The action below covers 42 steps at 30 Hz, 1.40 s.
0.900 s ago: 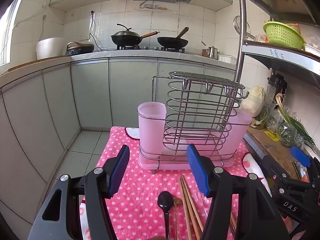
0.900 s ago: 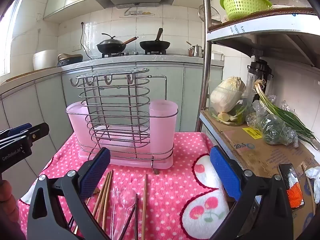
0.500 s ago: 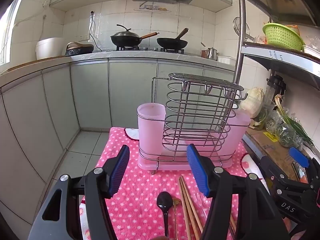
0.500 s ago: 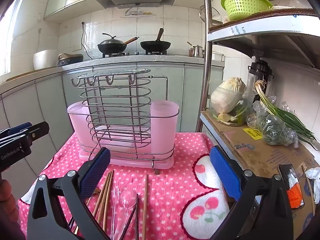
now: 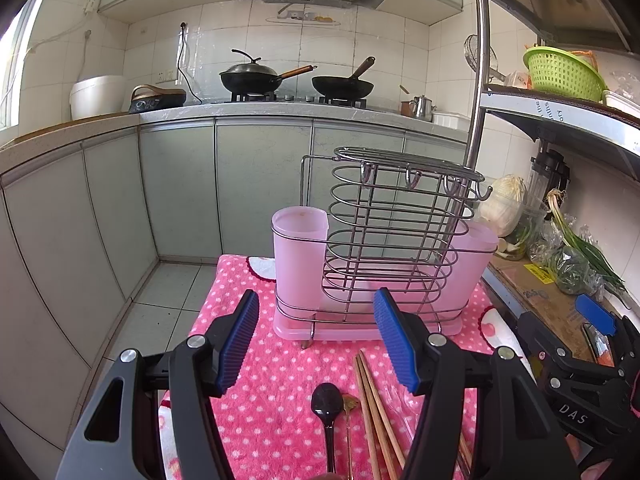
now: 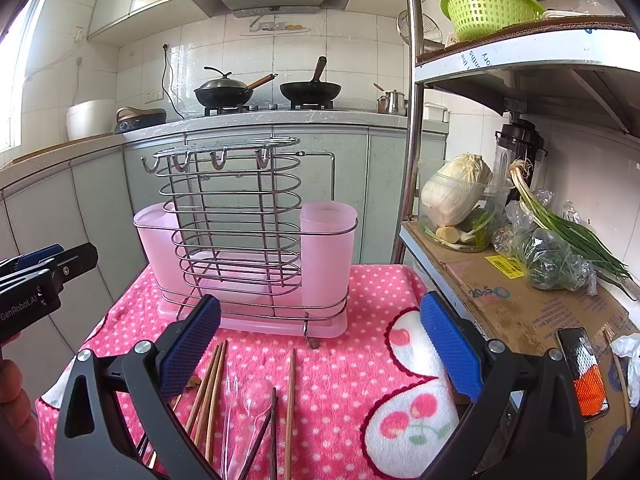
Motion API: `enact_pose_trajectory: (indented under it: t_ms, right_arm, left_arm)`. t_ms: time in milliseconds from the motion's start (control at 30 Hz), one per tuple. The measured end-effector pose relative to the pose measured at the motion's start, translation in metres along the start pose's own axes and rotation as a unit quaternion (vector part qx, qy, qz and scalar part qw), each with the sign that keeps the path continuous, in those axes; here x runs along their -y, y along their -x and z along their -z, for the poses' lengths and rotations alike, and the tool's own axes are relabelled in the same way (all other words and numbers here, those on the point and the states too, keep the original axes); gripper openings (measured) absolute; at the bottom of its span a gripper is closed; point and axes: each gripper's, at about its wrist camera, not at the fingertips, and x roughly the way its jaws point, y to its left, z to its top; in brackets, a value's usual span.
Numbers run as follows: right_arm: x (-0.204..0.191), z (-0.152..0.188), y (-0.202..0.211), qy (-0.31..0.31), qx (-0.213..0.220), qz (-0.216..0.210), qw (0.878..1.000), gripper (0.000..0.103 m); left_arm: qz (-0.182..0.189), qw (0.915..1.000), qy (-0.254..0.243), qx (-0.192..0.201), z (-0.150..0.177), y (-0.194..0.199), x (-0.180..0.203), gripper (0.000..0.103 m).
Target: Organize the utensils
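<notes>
Both tongs hang above the near edge of the pink dotted cloth (image 6: pixel 352 364), wide open, nothing between the pads. The left gripper (image 5: pixel 316 340) sits over the black spoon (image 5: pixel 326 400) and the wooden chopsticks (image 5: pixel 370 392); the right gripper (image 6: pixel 320 344) is over the single chopstick (image 6: pixel 291 392) and the clear plastic fork and spoon (image 6: pixel 254 394). All utensils lie flat on the cloth, near side of the wire rack (image 6: pixel 232 216), none sorted yet. The rack stands upright in its pink tray, with a pink cup (image 6: pixel 328 248) at each end, both seemingly empty. The task looks barely begun. Risks as I judge them: the utensils lie close together and partly overlap, so a wide grab could pinch two at once or flick a neighbour off the cloth. The chopsticks are thin and round and likely to roll or twist in the pads. The clear pieces are hard to see against the dots, so easy to miss. The fluffy cloth may snag the pads on a low approach. The rack looks light, and a long utensil striking a cup's rim at an angle could tip or push it. The two grippers are near each other and could collide.
</notes>
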Motion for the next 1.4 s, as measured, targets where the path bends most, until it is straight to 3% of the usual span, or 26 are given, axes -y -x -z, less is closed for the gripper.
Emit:
enact_pose_trajectory:
  t_ms: [1400]
  right_arm:
    - [0.0022, 0.0016, 0.0009, -0.003, 0.003, -0.001, 1.0, 0.1]
  left_arm:
    - [0.007, 1.0, 0.001, 0.003, -0.0016, 0.0041, 0.0019, 0.06]
